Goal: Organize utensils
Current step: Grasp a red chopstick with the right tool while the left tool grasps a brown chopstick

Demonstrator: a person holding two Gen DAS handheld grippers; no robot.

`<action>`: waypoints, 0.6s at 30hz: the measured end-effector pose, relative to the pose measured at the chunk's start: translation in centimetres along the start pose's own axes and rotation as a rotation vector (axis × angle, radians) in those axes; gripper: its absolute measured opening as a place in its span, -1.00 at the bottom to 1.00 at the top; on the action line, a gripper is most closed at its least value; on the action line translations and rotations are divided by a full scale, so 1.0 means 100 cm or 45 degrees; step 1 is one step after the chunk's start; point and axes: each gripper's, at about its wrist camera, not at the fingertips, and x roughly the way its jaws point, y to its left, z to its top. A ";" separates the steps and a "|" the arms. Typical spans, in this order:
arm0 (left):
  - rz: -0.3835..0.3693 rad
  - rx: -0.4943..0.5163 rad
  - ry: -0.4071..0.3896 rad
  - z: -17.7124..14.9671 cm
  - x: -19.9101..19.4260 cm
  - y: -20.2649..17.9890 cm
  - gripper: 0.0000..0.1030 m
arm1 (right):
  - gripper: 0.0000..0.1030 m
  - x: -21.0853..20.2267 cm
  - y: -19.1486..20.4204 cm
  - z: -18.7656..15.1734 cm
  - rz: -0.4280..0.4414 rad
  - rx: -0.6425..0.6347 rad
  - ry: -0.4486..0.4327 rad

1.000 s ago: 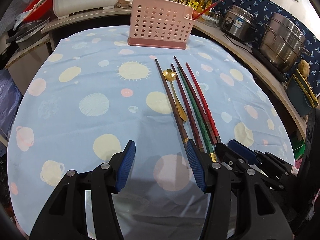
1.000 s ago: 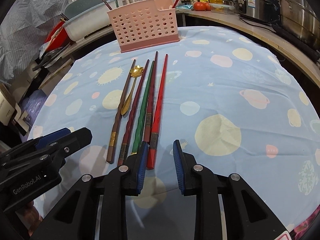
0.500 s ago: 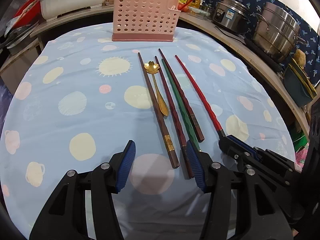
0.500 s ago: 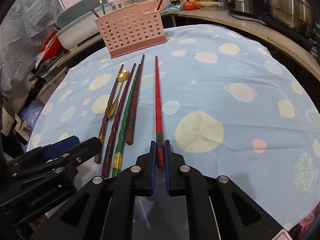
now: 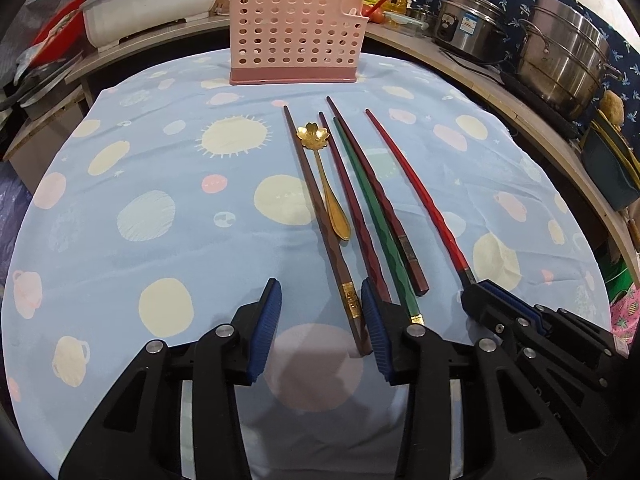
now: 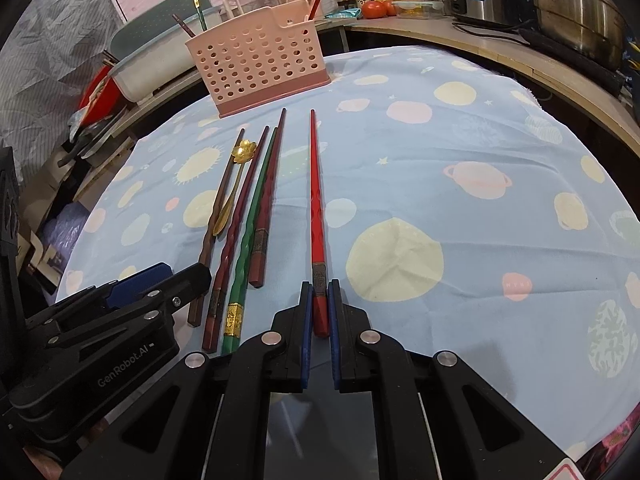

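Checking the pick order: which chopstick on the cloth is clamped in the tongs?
The bright red chopstick, pinched at its thick end by the right tongs. It lies apart, right of the other four, which lie unclamped.

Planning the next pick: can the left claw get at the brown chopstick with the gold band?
Probably yes: the brown chopstick with the gold band already lies between the closing left claw jaws, nothing covering it.

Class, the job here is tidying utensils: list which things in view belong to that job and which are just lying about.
Belong to the job:
- red chopstick, clamped in the right gripper
- brown chopstick, between the closing left gripper jaws
- green chopstick
- gold spoon
- pink basket

Lying about:
- steel pots
- tomatoes
- white tub
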 end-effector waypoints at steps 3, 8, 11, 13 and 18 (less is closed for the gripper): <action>0.030 0.028 -0.013 -0.001 0.001 -0.004 -0.24 | -0.86 0.000 0.000 0.000 -0.004 -0.003 0.000; 0.065 0.065 -0.037 -0.007 -0.002 -0.005 -0.57 | -0.86 0.000 0.001 -0.001 -0.006 -0.005 0.001; 0.047 0.057 -0.036 -0.009 -0.004 0.001 -0.85 | -0.86 -0.001 0.000 -0.001 -0.005 -0.005 0.001; 0.021 0.045 -0.030 -0.010 -0.007 0.004 -0.85 | -0.86 -0.001 0.001 -0.003 -0.004 -0.005 0.000; -0.007 0.038 -0.026 -0.015 -0.015 0.007 -0.85 | -0.86 -0.007 0.000 -0.008 0.000 0.002 -0.002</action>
